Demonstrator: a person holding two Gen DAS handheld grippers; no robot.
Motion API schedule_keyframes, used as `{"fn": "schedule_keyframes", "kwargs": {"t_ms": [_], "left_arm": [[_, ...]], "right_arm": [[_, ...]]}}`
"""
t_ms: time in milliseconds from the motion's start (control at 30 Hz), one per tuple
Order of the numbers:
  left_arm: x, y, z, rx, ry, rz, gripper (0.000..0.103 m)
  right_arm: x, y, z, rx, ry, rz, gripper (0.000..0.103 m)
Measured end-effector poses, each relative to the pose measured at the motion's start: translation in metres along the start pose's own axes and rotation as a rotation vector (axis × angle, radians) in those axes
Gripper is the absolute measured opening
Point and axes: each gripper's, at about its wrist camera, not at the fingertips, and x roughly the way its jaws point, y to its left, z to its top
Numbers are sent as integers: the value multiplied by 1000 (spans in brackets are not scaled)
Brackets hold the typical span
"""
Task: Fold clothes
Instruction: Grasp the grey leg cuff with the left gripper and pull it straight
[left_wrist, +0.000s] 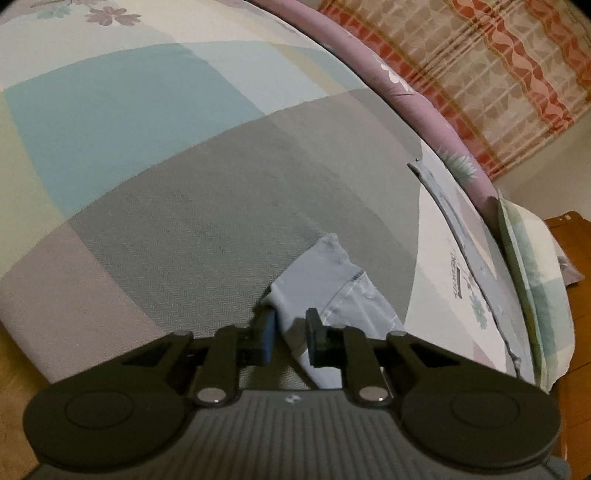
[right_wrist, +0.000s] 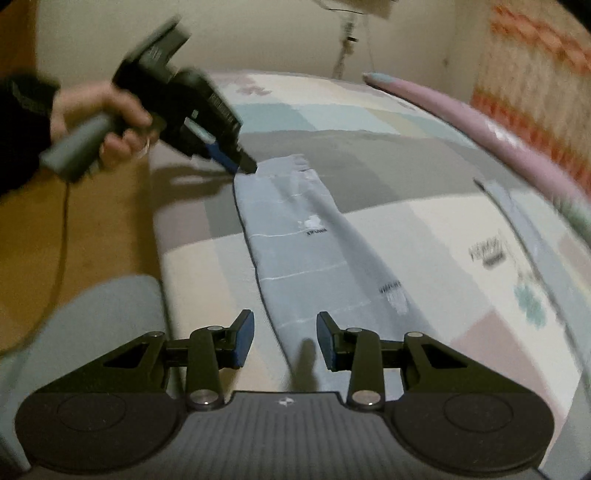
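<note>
A long, folded light blue garment (right_wrist: 303, 251) with white prints lies along the patchwork bed sheet (right_wrist: 424, 229). In the right wrist view, my left gripper (right_wrist: 245, 166), held by a hand (right_wrist: 110, 110), has its tips at the garment's far corner. In the left wrist view that corner (left_wrist: 332, 280) sits bunched between the blue pads (left_wrist: 271, 325) of my left gripper (left_wrist: 291, 321), which is shut on it. My right gripper (right_wrist: 285, 321) hovers open over the garment's near end, its jaws straddling the cloth's left edge without touching it.
A pink bolster (right_wrist: 461, 107) runs along the bed's far side, with a patterned curtain (left_wrist: 480, 74) behind it. A pillow (left_wrist: 535, 277) lies at the right end. Wooden floor (right_wrist: 110, 240) borders the bed on the left, where a cable (right_wrist: 62, 240) hangs.
</note>
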Motion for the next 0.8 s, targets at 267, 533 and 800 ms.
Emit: {"fn": "schedule_keyframes", "kwargs": {"t_ms": [267, 533, 800], "left_arm": [[-4, -5, 0, 46, -9, 52, 3], [-36, -14, -1, 136, -32, 90, 3], [-44, -24, -2, 278, 4, 231, 10]], "right_arm": [[34, 28, 15, -175, -8, -47, 8], [22, 20, 26, -83, -17, 75, 1], [1, -17, 18, 131, -19, 175, 21]]}}
